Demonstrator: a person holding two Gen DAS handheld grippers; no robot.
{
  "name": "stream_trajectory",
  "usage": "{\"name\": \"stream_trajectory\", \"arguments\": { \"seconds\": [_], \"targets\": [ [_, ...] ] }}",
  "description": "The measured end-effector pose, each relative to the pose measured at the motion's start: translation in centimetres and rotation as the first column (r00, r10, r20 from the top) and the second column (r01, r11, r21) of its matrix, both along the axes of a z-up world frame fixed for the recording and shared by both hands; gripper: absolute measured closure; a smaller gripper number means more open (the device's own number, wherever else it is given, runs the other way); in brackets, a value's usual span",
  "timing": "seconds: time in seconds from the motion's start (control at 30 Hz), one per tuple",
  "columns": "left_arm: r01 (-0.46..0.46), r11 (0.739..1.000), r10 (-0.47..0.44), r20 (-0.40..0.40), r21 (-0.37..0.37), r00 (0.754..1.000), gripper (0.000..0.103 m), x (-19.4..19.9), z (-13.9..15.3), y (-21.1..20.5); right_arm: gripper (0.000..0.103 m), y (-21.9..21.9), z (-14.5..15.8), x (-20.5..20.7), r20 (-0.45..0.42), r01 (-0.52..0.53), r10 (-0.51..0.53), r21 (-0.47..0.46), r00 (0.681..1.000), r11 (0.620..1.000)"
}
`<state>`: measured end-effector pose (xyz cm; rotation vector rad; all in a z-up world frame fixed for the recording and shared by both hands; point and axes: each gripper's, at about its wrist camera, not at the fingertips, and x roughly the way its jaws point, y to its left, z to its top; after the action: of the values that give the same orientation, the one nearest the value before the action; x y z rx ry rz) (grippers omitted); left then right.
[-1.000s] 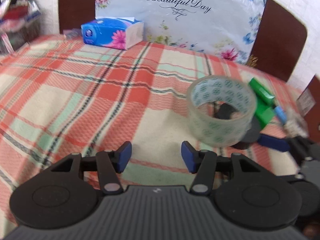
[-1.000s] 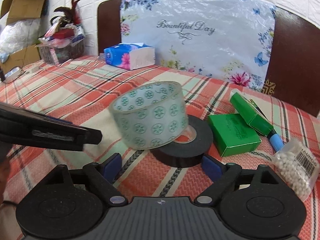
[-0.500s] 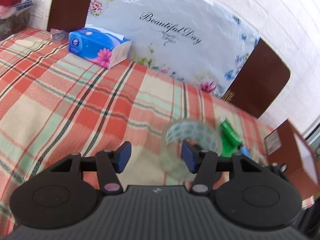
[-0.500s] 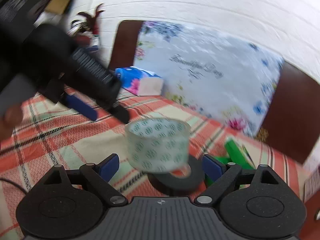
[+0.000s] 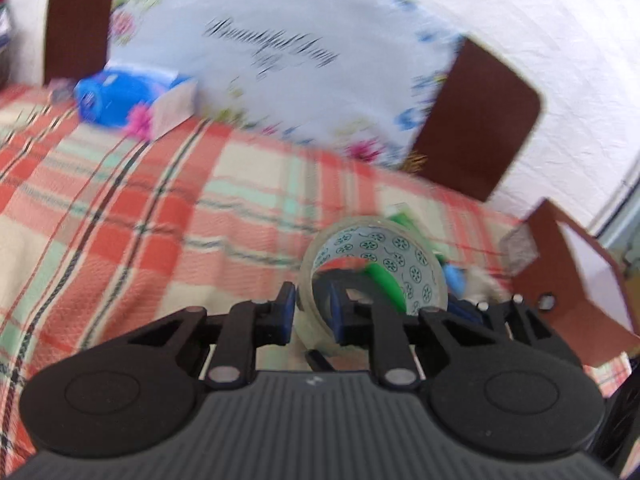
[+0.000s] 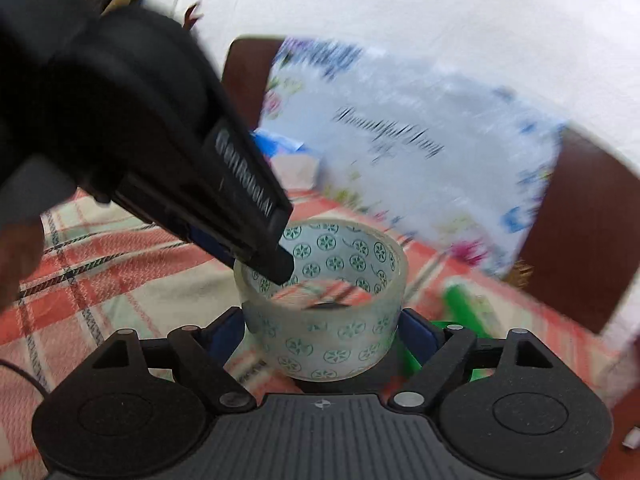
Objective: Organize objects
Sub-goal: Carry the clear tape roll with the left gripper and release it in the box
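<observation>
Tape was what both of your cameras centred on. In the left wrist view, your left gripper (image 5: 311, 314) had pinched the near wall of the clear tape roll (image 5: 374, 258), one blue pad (image 5: 286, 312) outside the ring and the other inside it, so the roll stood tilted above the plaid tablecloth (image 5: 160, 216). Through the ring you saw a green box (image 5: 382, 280). Only this view showed the brown carton (image 5: 576, 276) at the right edge and the whole blue tissue pack (image 5: 120, 98) at the far left.

In the right wrist view, your right gripper (image 6: 322, 330) had its blue pads on either side of the tape roll (image 6: 324, 320), against or just beside its outer wall; whether they truly clamped it I cannot tell. Here your left gripper (image 6: 264, 236) reached in from the upper left, its tip inside the ring. Behind both, blurred, stood the floral panel (image 6: 420, 152).
</observation>
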<state>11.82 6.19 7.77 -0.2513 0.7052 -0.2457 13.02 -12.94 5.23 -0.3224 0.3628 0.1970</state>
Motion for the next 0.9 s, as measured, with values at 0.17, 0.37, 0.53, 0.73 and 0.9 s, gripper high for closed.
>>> {"name": "stream_trajectory", "arguments": {
  "seconds": [0.17,0.37,0.53,0.73,0.9],
  "targets": [
    [0.112,0.993,-0.118,0.134,0.048,0.984,0.083,-0.6,4.5,-6.6,0.02,-4.9,3.6,-2.7,0.168,0.13,-0.13,0.01,0.977,0.991],
    [0.305,0.948,-0.317,0.23,0.087,0.92,0.082,0.3,8.3,-18.1,0.02,-14.3,6.7,-4.7,0.247,0.344,-0.351,0.073,0.903,0.936],
    [0.422,0.896,-0.443,0.205,0.14,0.873,0.082,1.7,7.5,-27.6,0.02,-22.0,6.4,-4.9,0.175,0.472,-0.49,0.134,0.854,0.871],
    [0.447,0.873,-0.474,0.128,0.195,0.871,0.082,5.2,5.2,-34.0,0.019,-28.0,4.9,-2.1,0.032,0.516,-0.534,0.211,0.845,0.83],
    [0.414,0.876,-0.446,0.089,0.249,0.89,0.081,7.7,3.3,-35.6,0.019,-29.8,3.9,0.4,-0.067,0.502,-0.502,0.247,0.862,0.829]
  ]
}}
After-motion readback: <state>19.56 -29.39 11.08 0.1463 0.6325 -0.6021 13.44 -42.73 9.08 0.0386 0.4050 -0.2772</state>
